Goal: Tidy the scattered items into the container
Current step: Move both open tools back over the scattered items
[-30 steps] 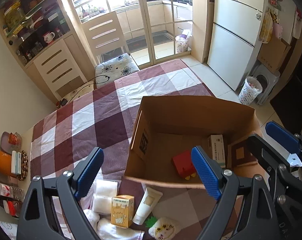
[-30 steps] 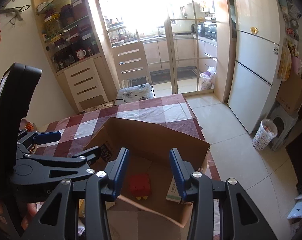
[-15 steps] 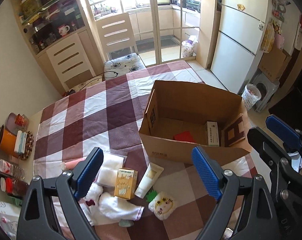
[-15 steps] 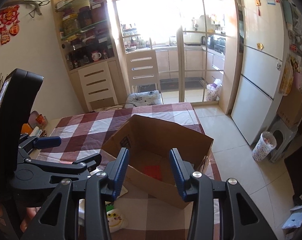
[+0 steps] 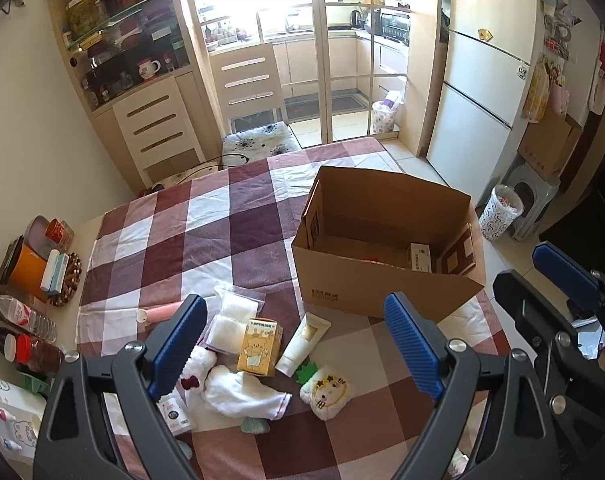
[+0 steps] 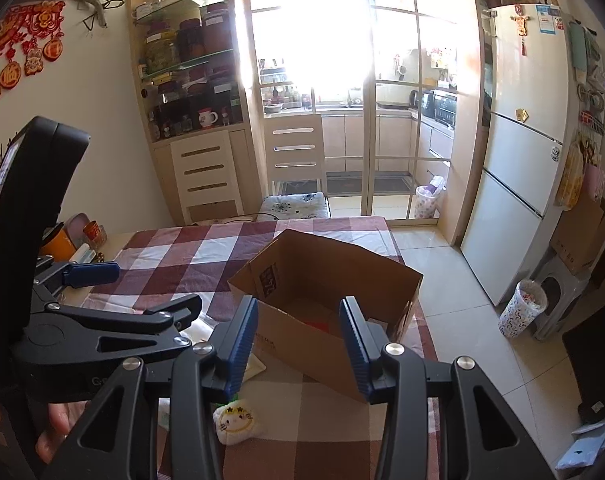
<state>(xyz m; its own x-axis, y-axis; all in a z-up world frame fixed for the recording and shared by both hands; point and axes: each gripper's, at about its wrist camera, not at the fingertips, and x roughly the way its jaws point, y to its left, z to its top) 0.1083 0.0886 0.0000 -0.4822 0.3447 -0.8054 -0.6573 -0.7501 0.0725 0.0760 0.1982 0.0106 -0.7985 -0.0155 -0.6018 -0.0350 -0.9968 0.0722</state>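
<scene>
Left gripper (image 5: 294, 344): jaws wide apart, empty, above the scattered pile, presumably choosing.
Right gripper (image 6: 298, 344): narrow gap, nothing held.
Open brown cardboard box (image 5: 382, 292): beside pile, for short transfers.

- The cardboard box (image 5: 382, 280) stands open on the checked tablecloth (image 5: 206, 240), with a small white carton (image 5: 421, 256) inside against its right wall.
- Just in front of the box lie a cream tube (image 5: 302, 344), a yellow carton (image 5: 260, 341) and a clear bag of white pads (image 5: 232, 318).
- Nearer than those, a white cloth (image 5: 242, 396) and a cat-face plush (image 5: 329, 392).
- The left gripper (image 5: 298, 346) hangs over that pile with jaws wide apart, nothing between them.
- The right gripper (image 5: 558, 284) shows right of the box.
</scene>
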